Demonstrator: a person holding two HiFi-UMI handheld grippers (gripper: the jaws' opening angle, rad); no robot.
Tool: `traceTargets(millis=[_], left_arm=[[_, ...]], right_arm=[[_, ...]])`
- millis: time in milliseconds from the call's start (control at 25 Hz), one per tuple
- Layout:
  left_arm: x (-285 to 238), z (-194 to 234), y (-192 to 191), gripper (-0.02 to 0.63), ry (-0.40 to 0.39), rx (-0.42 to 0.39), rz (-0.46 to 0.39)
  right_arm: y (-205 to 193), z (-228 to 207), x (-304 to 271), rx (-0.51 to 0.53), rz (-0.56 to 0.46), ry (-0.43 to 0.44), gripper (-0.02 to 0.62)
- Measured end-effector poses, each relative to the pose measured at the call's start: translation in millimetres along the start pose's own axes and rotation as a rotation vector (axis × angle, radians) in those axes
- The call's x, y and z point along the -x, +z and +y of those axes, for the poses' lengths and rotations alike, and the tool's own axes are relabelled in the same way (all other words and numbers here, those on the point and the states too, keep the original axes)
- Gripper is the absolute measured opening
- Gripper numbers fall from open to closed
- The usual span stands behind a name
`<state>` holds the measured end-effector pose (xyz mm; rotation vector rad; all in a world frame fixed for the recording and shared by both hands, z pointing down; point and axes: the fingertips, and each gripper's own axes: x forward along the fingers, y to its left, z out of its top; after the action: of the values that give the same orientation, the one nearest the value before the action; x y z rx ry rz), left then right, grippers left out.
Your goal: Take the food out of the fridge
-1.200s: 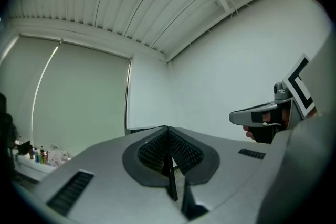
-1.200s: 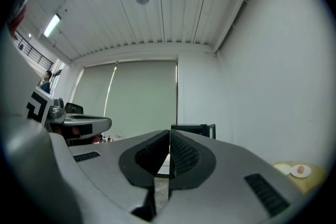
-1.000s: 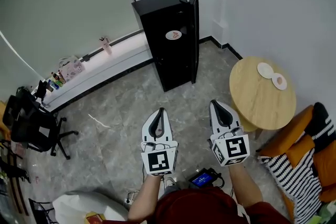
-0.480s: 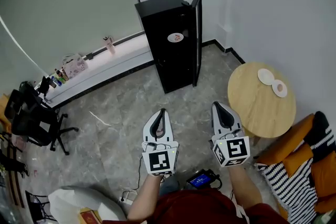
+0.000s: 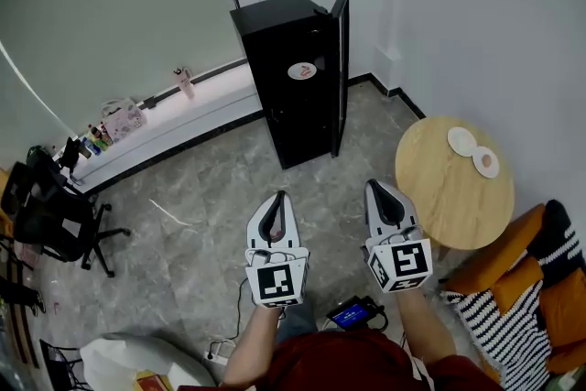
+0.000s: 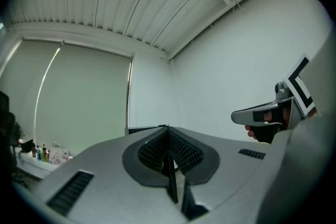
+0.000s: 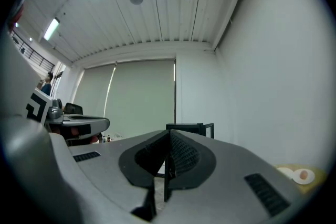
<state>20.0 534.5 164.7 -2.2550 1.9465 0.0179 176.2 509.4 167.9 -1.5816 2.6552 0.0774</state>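
Both pairs of jaws are pressed together with nothing between them. The left gripper (image 5: 278, 196) and right gripper (image 5: 376, 186), held side by side, point at the black fridge (image 5: 291, 78). It stands upright in the corner ahead, well apart, with its door (image 5: 341, 59) swung open.

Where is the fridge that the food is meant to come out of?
In the head view the black fridge stands top centre against the white wall, its door open, with the round wooden table to its right.

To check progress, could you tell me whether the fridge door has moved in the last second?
No. The door stands ajar at the same angle against the fridge body as before.
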Motion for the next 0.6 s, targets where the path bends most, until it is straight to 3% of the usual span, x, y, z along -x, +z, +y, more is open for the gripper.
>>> traceTargets(millis=[160, 360, 600], left_arm=[[-20, 12, -2, 0.012, -0.002, 0.030, -0.036], [-49, 33, -14, 0.012, -0.024, -0.003, 0.005], [-89, 67, -19, 0.012, -0.046, 0.008, -0.009]], right_arm=[[-3, -2, -23, 0.001, 0.001, -0.011, 0.023], [-6, 2, -60, 0.012, 0.004, -0.017, 0.023], [-7, 11, -110, 0.022, 0.002, -0.033, 0.023]])
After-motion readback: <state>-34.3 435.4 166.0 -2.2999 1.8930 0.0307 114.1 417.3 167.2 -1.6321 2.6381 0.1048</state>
